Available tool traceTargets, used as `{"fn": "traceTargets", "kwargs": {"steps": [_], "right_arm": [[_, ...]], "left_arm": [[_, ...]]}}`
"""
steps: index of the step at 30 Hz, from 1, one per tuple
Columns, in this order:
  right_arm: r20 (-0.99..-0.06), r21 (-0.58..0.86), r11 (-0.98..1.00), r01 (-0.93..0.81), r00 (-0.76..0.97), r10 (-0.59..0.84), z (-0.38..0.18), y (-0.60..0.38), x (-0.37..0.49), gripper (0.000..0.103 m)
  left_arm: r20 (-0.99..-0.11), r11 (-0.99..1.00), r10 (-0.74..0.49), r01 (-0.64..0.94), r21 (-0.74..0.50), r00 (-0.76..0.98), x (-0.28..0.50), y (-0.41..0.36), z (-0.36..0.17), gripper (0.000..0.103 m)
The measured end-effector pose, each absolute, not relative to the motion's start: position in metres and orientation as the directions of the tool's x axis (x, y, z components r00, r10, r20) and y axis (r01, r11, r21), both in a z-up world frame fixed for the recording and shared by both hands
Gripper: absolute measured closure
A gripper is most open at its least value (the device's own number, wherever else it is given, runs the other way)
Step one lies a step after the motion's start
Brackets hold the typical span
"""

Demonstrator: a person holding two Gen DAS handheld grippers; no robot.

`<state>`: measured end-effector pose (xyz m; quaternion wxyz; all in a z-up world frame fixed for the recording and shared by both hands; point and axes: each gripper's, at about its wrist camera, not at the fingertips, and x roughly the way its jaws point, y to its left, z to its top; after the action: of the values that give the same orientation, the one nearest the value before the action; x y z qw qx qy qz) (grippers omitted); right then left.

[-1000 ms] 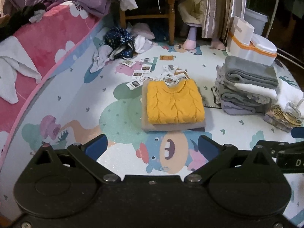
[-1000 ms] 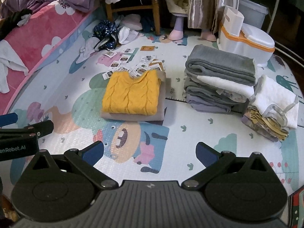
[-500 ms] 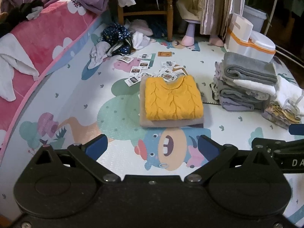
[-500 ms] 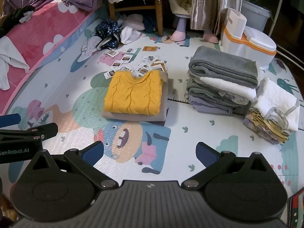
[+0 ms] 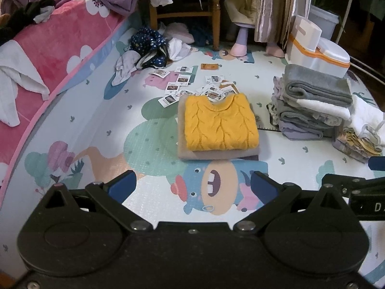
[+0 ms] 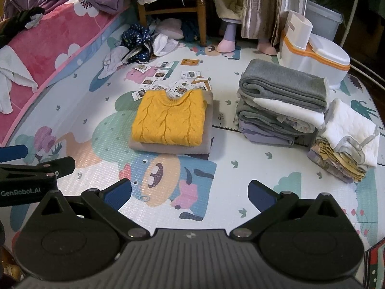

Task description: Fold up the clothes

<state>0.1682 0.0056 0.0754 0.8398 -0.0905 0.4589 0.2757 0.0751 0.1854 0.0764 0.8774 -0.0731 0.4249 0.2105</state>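
A folded yellow cable-knit sweater (image 5: 220, 122) (image 6: 169, 119) lies on a folded beige garment (image 5: 216, 153) (image 6: 168, 147) in the middle of the play mat. A stack of folded grey, white and lilac clothes (image 5: 310, 101) (image 6: 281, 103) stands to its right, with a smaller pile of white and yellow pieces (image 6: 346, 139) beside it. My left gripper (image 5: 192, 187) is open and empty, held above the mat short of the sweater. My right gripper (image 6: 190, 193) is open and empty too, beside the left one.
Unfolded clothes (image 5: 149, 48) lie at the back left near a wooden chair (image 5: 185, 2). Several picture cards (image 5: 182, 84) are scattered behind the sweater. A pink mattress edge (image 5: 55, 48) with clothes runs along the left. A white and orange potty (image 5: 320, 53) stands at the back right.
Both grippers have drawn back and up from the sweater, so it looks smaller and farther. Both stay open and empty.
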Motion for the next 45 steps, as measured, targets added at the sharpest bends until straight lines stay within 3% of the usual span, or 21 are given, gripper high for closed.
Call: {"fn": "traceTargets", "kwargs": {"steps": [45], "right_arm": [[-0.826,0.095,0.835,-0.543,0.425,0.37,0.0719,0.0069,0.169,0.0]], "left_arm": [[-0.776,0.903,0.314,-0.425,0.066,0.547,0.0739,0.1836,0.0744,0.0]]}}
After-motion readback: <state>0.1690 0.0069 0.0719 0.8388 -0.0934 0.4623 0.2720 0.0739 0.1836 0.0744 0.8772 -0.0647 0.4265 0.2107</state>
